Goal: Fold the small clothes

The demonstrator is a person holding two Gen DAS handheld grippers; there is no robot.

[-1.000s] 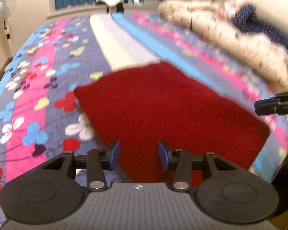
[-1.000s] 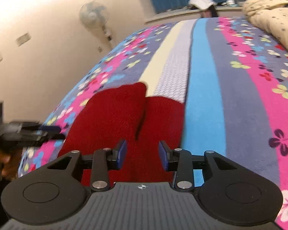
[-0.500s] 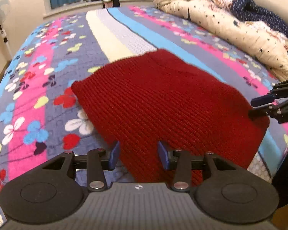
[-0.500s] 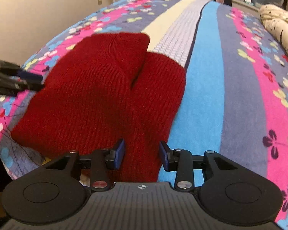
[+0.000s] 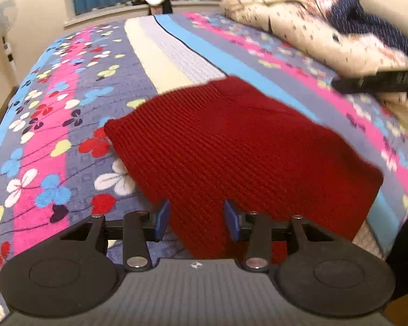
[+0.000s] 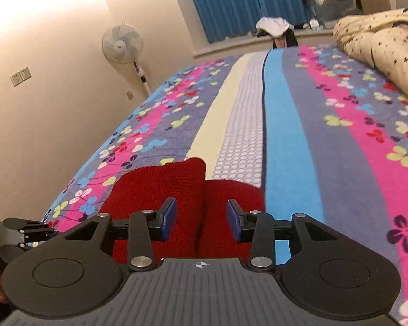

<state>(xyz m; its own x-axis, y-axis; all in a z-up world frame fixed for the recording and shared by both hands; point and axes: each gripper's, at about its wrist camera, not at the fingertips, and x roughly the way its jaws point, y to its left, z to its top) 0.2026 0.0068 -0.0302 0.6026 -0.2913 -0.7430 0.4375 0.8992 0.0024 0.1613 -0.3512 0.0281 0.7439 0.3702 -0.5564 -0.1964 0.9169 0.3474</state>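
Red knit garment (image 5: 231,146) lies flat just ahead of my left tongs (image 5: 195,220); right tongs (image 6: 201,218) have just widened; both gape empty.

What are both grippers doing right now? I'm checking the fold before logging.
Left gripper: open, holding nothing, over the red knit.
Right gripper: open, jaws just widened, empty.

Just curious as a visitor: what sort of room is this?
Most likely a bedroom: a bed with a flowery cover, a rumpled quilt, blue curtains and a fan.

Red knitted garment (image 5: 239,146) lies folded on bed
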